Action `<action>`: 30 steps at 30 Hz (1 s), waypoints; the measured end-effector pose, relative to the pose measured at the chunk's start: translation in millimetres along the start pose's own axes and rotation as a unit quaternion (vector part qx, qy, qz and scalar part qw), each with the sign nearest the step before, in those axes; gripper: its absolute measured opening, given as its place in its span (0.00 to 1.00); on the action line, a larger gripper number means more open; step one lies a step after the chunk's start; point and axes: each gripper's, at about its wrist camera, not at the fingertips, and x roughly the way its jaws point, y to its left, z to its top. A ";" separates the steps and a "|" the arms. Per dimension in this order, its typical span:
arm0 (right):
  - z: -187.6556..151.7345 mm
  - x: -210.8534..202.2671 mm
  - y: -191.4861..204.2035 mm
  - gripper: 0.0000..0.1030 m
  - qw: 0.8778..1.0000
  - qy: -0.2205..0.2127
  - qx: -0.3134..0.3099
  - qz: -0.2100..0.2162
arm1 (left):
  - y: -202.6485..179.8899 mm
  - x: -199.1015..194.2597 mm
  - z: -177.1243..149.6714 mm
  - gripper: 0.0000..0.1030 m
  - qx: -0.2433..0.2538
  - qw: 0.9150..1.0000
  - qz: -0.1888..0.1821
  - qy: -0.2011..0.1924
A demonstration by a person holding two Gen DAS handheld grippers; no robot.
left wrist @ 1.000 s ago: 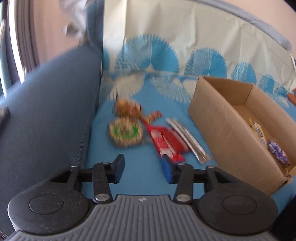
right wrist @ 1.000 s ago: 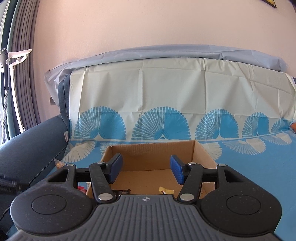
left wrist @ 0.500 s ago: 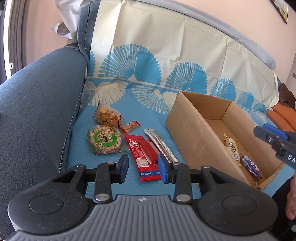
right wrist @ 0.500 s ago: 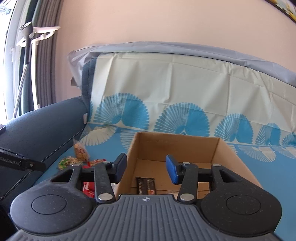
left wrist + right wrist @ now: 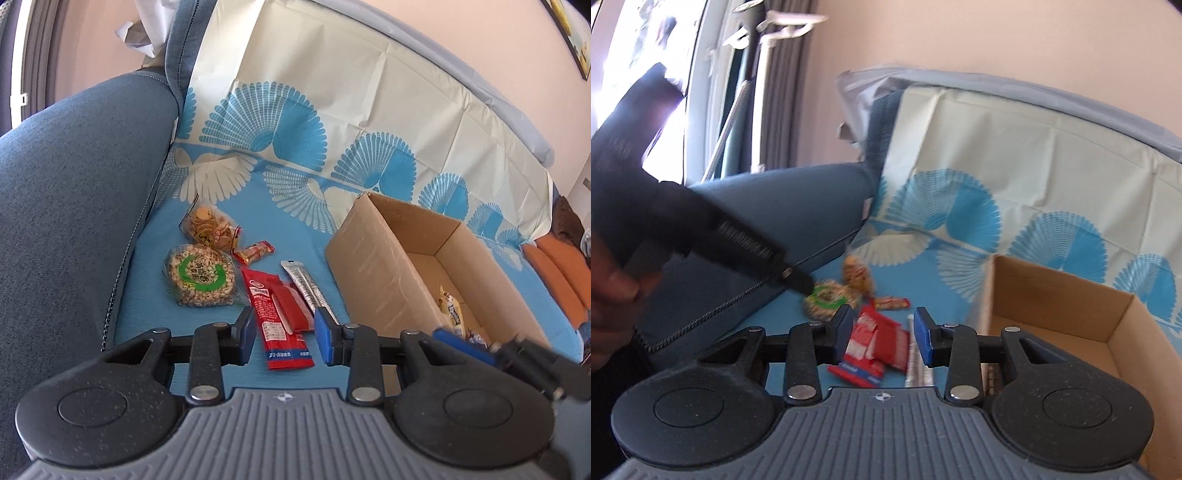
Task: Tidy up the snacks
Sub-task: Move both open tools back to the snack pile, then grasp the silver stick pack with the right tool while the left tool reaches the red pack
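Spread and empty, both the left gripper [image 5: 284, 338] and right gripper [image 5: 882, 338], poised over the red packets [image 5: 282, 314] lying left of the cardboard box [image 5: 373, 266], probably for boxing.

We see the left tool [image 5: 284, 339] as matte black speckled plastic: two round discs with raised circles, angular link arms pinned by silver screws, and blue pads [image 5: 325, 341] on its fingertips. A grey ribbed plate with a small cross-in-circle mark sits at its near edge. The right tool [image 5: 881, 338] has the same build and colours. At the left of the right wrist view, the left hand [image 5: 609, 295] shows bare skin above a dark sleeve, blurred.
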 end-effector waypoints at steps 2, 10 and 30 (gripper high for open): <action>-5.1 11.8 10.3 0.37 1.000 0.019 -0.006 -0.006 | 1.0 2.9 2.5 0.37 -0.007 1.000 -0.002 -0.002; -19.1 62.0 32.4 0.37 0.996 0.071 -0.020 -0.057 | 5.1 13.7 10.2 0.37 -0.034 0.999 -0.005 0.000; -42.9 171.8 2.0 0.33 0.969 0.174 0.015 -0.174 | 3.7 9.8 16.9 0.38 -0.041 0.999 0.001 -0.018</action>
